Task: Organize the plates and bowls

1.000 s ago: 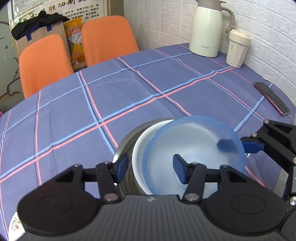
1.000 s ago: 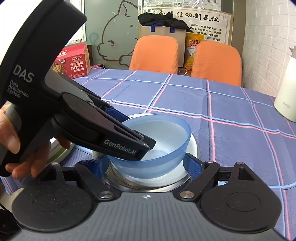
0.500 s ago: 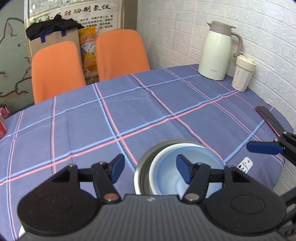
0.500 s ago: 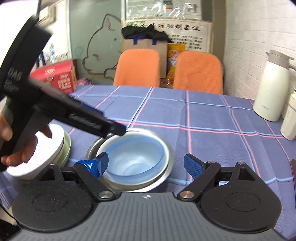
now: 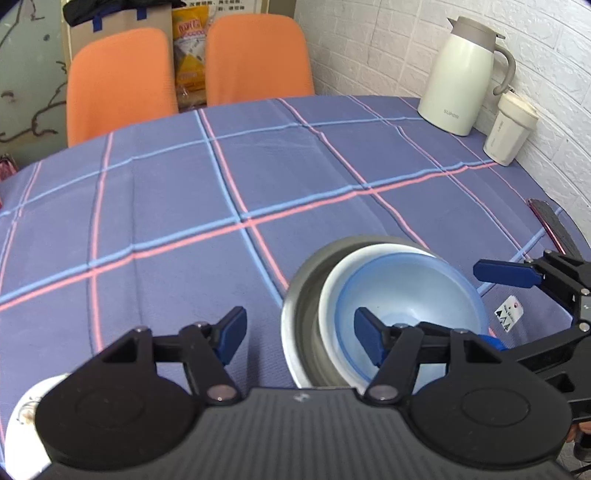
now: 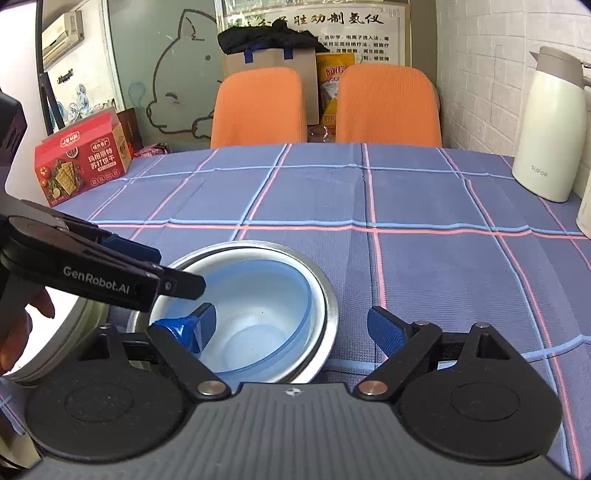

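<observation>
Bowls: a blue bowl (image 6: 258, 317) sits nested inside a white bowl (image 5: 334, 284), which sits in a metal bowl (image 6: 325, 295) on the desk (image 6: 424, 266).
Left tongs (image 5: 299, 332): spread wide, holding nothing, right fingertip over the blue bowl.
Right tongs (image 6: 291, 325): spread wide, empty, left fingertip inside the blue bowl.
Plates: a white plate (image 5: 18, 424) lies just left of the bowls.

The white thermos jug (image 6: 550, 136), far ahead and right of the right gripper (image 6: 291, 328), reads "SUPOR" near its base. The left gripper (image 6: 110, 273), reaching in from that gripper's left, carries "GenRobot.AI" in white. The red cracker box (image 6: 83, 157) ahead-left and the wall poster (image 6: 332, 22) bear Chinese characters.
</observation>
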`<control>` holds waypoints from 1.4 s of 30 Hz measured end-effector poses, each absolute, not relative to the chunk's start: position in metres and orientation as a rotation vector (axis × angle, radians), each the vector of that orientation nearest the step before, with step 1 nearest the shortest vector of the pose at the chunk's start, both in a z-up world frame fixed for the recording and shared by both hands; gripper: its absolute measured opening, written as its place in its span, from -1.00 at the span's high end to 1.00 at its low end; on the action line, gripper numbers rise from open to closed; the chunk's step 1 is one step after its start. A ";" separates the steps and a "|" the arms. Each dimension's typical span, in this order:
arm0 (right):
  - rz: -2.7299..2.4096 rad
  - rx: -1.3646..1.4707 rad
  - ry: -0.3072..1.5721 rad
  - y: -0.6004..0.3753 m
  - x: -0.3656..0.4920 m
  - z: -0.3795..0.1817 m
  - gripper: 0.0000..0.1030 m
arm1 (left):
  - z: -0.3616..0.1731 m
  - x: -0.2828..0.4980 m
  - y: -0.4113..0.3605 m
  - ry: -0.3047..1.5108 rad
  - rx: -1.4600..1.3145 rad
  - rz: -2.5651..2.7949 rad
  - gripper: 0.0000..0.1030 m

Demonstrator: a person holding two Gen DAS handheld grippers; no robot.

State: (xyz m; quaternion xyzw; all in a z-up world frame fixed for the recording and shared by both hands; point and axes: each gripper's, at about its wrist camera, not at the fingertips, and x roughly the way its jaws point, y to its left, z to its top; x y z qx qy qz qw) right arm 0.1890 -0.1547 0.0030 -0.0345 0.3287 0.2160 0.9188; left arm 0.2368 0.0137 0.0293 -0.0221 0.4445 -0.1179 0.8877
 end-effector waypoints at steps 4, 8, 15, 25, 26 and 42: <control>0.446 -0.092 0.708 -0.152 0.193 -0.003 -0.48 | 0.019 0.243 0.011 0.953 -0.033 -0.236 -0.30; 0.455 -0.110 0.739 -0.150 0.197 -0.011 -0.48 | 0.014 0.247 0.014 0.971 -0.046 -0.239 -0.34; 0.479 -0.096 0.773 -0.144 0.206 -0.019 -0.48 | 0.019 0.247 0.018 0.959 -0.031 -0.240 -0.34; 0.485 -0.120 0.792 -0.147 0.211 -0.020 -0.52 | 0.009 0.252 0.006 0.989 -0.024 -0.259 -0.34; 0.485 -0.110 0.781 -0.148 0.210 -0.021 -0.55 | 0.009 0.252 0.006 0.990 -0.027 -0.261 -0.34; 0.406 -0.006 0.700 -0.150 0.191 -0.026 -0.56 | 0.008 0.251 0.002 0.983 -0.023 -0.261 -0.38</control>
